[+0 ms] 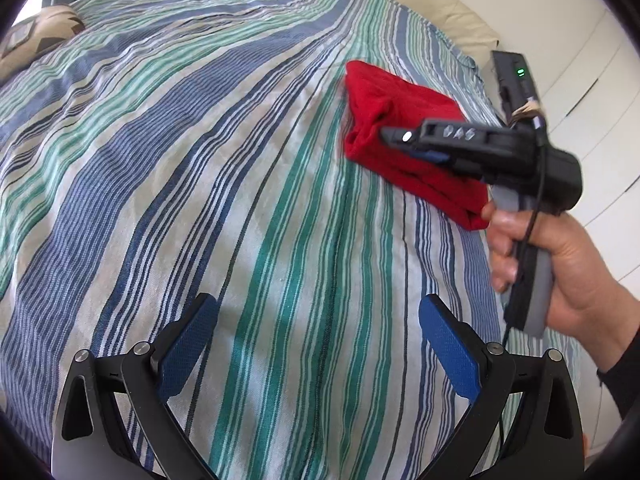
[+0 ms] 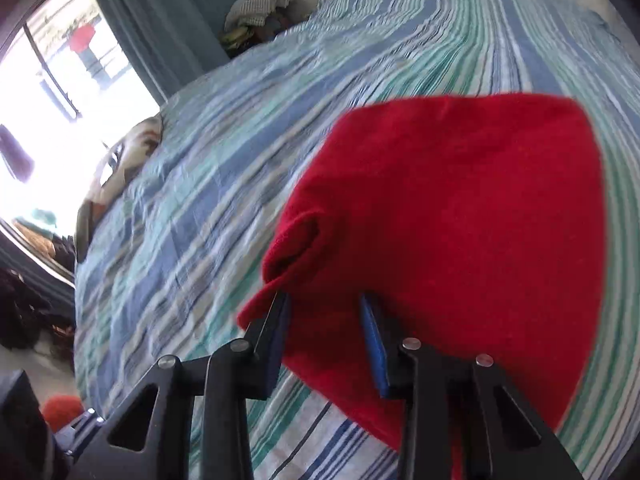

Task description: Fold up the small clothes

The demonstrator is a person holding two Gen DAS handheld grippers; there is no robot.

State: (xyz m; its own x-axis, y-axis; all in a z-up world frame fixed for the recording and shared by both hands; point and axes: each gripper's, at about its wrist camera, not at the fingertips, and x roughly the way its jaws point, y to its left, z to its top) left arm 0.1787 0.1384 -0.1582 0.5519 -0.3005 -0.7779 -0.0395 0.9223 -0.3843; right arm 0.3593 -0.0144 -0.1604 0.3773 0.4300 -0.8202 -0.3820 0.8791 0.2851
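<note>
A small red garment [image 1: 394, 128] lies folded on the striped bedspread [image 1: 240, 160] at the right side of the bed. It fills the right wrist view [image 2: 460, 220]. My right gripper [image 2: 326, 320] hovers just over its near left edge, jaws partly open, blue pads [image 2: 372, 340] on either side of a fold, not clamped. In the left wrist view the right gripper [image 1: 400, 138] shows from the side, held by a hand. My left gripper [image 1: 318, 328] is wide open and empty above bare bedspread, well short of the garment.
A patterned pillow [image 1: 36, 36] lies at the bed's far left corner. A cream headboard [image 1: 440, 4] and white wardrobe doors [image 1: 592, 80] lie beyond the bed's right edge. A window [image 2: 52, 92], curtain [image 2: 160, 20] and a clothes pile [image 2: 260, 8] lie past the bed.
</note>
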